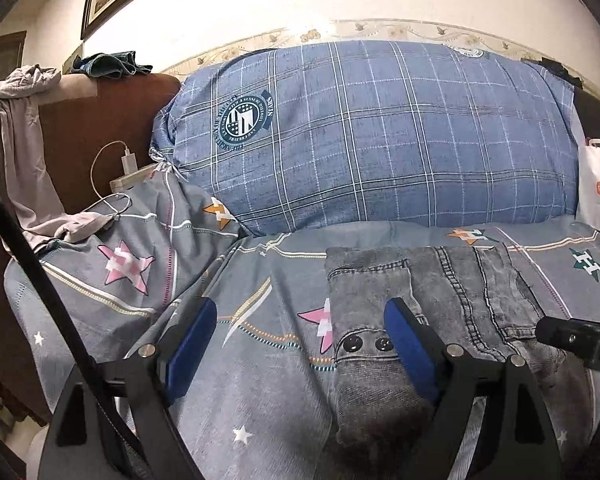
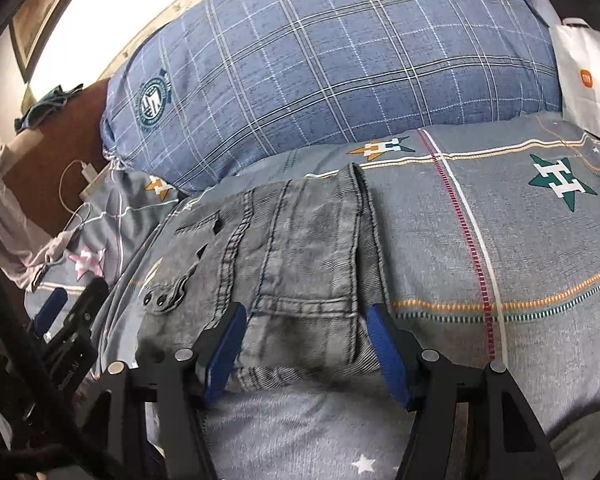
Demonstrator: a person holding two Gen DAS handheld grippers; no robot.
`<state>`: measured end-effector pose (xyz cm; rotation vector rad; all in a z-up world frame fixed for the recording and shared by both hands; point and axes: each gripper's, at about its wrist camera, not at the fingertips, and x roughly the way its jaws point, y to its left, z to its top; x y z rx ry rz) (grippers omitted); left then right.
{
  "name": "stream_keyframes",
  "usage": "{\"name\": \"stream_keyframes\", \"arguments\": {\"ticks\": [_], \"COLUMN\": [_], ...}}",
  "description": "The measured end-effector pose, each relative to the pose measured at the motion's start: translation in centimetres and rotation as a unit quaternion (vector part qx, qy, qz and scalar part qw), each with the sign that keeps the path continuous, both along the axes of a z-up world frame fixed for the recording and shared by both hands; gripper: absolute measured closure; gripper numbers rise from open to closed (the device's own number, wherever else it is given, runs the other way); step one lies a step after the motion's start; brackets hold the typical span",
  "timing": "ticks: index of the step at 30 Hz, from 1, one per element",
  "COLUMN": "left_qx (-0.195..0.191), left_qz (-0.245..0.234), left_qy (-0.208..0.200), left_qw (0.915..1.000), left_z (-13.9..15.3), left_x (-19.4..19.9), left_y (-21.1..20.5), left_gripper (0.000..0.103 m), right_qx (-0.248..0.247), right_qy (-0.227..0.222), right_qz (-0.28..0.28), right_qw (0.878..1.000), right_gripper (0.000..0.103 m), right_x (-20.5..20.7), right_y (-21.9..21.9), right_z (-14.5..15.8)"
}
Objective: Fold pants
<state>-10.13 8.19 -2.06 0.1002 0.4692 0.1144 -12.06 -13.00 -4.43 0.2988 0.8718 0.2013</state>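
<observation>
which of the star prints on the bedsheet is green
The green star with a white H, on the sheet near the white paper bag, right of the jeans. The others are pink or orange.

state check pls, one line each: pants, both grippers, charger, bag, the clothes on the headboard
pants: folded into a compact stack, flat on the bedsheet
left gripper: open, empty, one finger over the pants' left edge
right gripper: open, empty, fingers either side of the pants' near edge
charger: plugged into a power strip, cable attached
paper bag: upright beside the pillow
grey garment: unfolded, draped over the headboard
</observation>
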Motion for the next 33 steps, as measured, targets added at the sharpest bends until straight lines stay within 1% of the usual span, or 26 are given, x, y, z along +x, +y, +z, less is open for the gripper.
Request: {"name": "stream_keyframes", "arguments": {"ticks": [3, 5, 7, 10, 18, 33], "left_qx": [0.001, -0.002, -0.006, -0.013, -0.01, -0.015], "left_qz": [0.001, 0.004, 0.006, 0.007, 0.005, 0.008], "left_qy": [-0.002, -0.01, -0.018, -0.022, -0.015, -0.013], "left_qw": [1.0, 0.9999, 0.9998, 0.9997, 0.9998, 0.9998], "left_z": [0.2, 0.5, 0.7, 0.8, 0.6, 0.6], "left_x": [-0.4, -0.9, -1.2, -1.6, -1.5, -1.5], "left_y": [0.0, 0.1, 0.2, 0.3, 0.1, 0.3], "left_gripper": [0.017, 0.017, 0.017, 0.016, 0.016, 0.015], "right_qx": [-0.013, -0.019, -0.021, -0.025, -0.038, -0.035], "right_qy": [-0.009, -0.018, -0.023, -0.03, -0.045, -0.05], "right_qz": [0.003, 0.003, 0.002, 0.002, 0.01, 0.011], "right_qw": [1.0, 1.0, 0.999, 0.999, 0.998, 0.998], "right_gripper": [0.036, 0.036, 0.032, 0.031, 0.03, 0.03], "right_x": [-0.5, -0.9, -1.0, -1.2, -1.6, -1.7], "right_y": [0.5, 0.8, 0.8, 0.9, 1.6, 1.4], "right_z": [0.3, 0.7, 1.0, 1.3, 1.9, 2.2]}}
